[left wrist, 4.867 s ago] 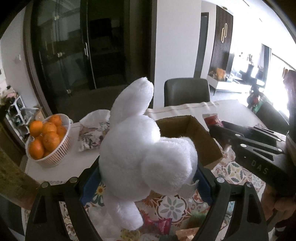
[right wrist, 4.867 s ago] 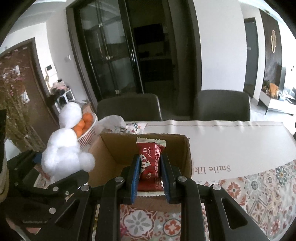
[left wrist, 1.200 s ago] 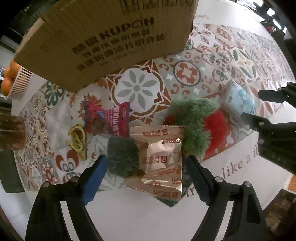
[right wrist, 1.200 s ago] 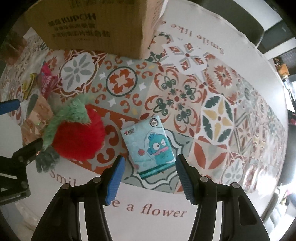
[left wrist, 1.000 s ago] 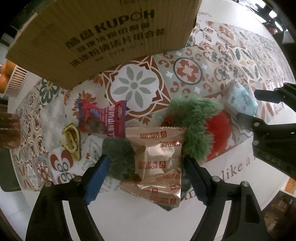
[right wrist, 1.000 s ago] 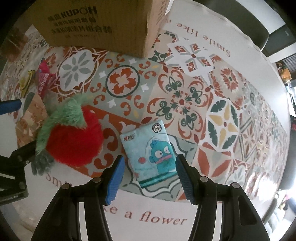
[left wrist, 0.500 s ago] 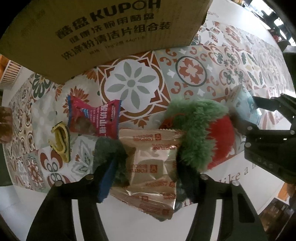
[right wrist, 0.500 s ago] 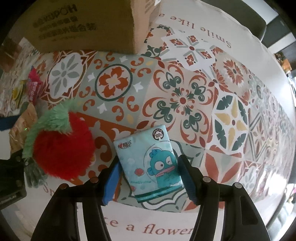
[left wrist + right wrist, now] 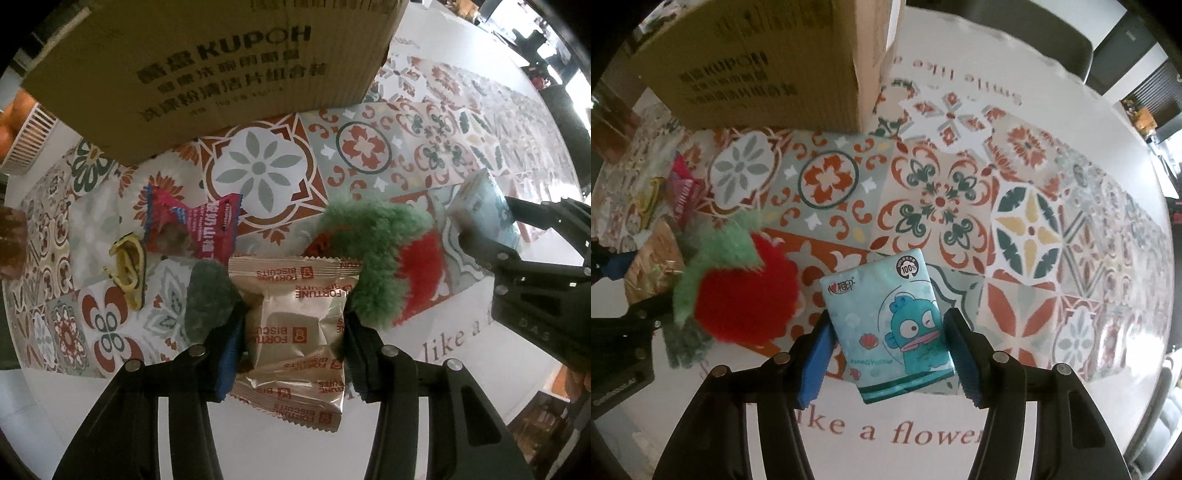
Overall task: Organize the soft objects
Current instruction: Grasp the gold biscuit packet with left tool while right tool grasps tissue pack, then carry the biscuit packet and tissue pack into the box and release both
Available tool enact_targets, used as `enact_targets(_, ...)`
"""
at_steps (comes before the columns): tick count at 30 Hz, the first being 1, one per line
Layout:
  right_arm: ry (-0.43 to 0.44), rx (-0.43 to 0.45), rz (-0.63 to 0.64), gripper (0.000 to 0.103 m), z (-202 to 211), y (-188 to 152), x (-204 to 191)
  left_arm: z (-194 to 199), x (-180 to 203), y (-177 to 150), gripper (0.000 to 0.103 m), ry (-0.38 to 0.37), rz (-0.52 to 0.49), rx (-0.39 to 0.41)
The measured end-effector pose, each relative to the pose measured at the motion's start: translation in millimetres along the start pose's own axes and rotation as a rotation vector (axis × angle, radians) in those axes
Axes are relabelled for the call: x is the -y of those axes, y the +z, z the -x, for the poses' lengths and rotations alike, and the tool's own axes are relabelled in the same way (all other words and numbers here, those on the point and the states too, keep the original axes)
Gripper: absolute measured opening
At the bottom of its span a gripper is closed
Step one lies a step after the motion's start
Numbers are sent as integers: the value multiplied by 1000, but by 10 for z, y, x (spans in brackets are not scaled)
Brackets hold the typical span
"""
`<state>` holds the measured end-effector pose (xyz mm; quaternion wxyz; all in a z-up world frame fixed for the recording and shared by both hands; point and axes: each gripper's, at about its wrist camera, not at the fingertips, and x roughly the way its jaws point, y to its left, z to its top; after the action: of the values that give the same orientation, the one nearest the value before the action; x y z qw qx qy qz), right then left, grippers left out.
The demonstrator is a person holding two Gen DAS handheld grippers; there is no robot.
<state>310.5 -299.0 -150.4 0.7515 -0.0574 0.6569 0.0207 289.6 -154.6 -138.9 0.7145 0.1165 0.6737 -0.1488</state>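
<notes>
A gold biscuit packet (image 9: 295,332) lies on the patterned tablecloth, partly over a dark green plush piece (image 9: 207,295). My left gripper (image 9: 291,347) points down with its jaws closing, and both pads press on the packet's sides. To its right lies a red plush strawberry with green leaves (image 9: 380,258) (image 9: 746,295). My right gripper (image 9: 888,332) points down over a light blue tissue pack (image 9: 890,314) (image 9: 484,206). The pack sits between the pads, undented, and the pads stand right beside its edges.
A large cardboard box (image 9: 221,66) (image 9: 768,66) stands just beyond the objects. A red snack packet (image 9: 192,229) and a small yellow item (image 9: 127,266) lie to the left. A white basket (image 9: 26,129) of oranges sits at the far left. Dark chairs (image 9: 1086,48) stand behind the table.
Both grippers have come down closer to the table. The left jaws have narrowed from wide apart onto the biscuit packet. The right pads now flank the tissue pack.
</notes>
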Motion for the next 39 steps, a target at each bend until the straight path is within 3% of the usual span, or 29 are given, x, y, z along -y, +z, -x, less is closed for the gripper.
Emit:
enact_targets(15, 21, 114, 10, 60, 684, -67, -279, 669, -185, -86, 48, -20, 20, 137)
enact_targets(39, 71, 315, -44, 60, 1344, 374, -500, 1427, -619, 103, 48, 5, 46, 358)
